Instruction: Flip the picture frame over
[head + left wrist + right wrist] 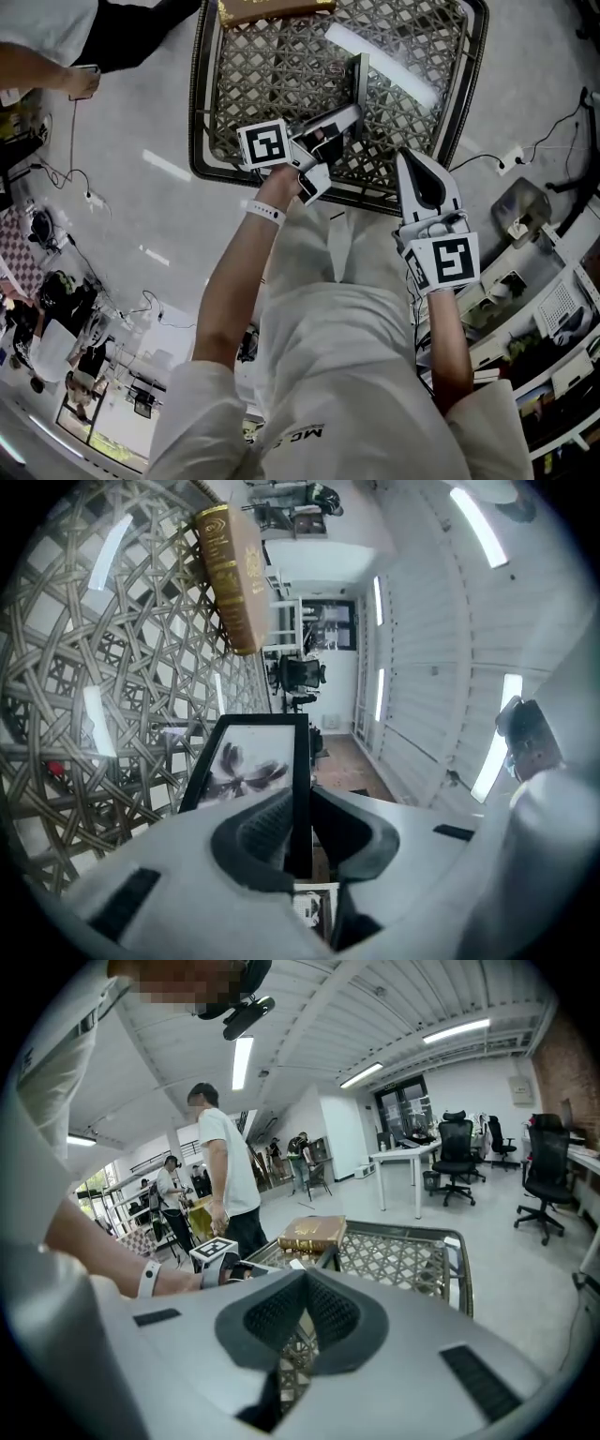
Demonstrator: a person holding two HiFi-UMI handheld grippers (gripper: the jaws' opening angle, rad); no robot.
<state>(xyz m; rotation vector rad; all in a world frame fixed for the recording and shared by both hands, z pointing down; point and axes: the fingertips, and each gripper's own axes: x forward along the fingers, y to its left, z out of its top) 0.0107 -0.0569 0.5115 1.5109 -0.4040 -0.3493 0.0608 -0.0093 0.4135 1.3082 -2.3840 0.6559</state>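
An open workshop with a pale floor; before you stands a woven lattice table (272,75) with a dark rim.

Nearest you, the right gripper (408,164) hovers over the table's near edge, its jaws pressed together on nothing. Beyond it, the left gripper (349,117) pinches the picture frame (359,84) by one black side rail. The frame stands on edge above the lattice, its printed face turned toward the weave. Whether its lower edge touches the table cannot be told. Farther off, a brown book (277,7) lies at the table's far end.

Judged step: mid-flip, with the frame about half turned. The next move calls for rolling your left wrist onward, lowering the frame flat, then releasing.
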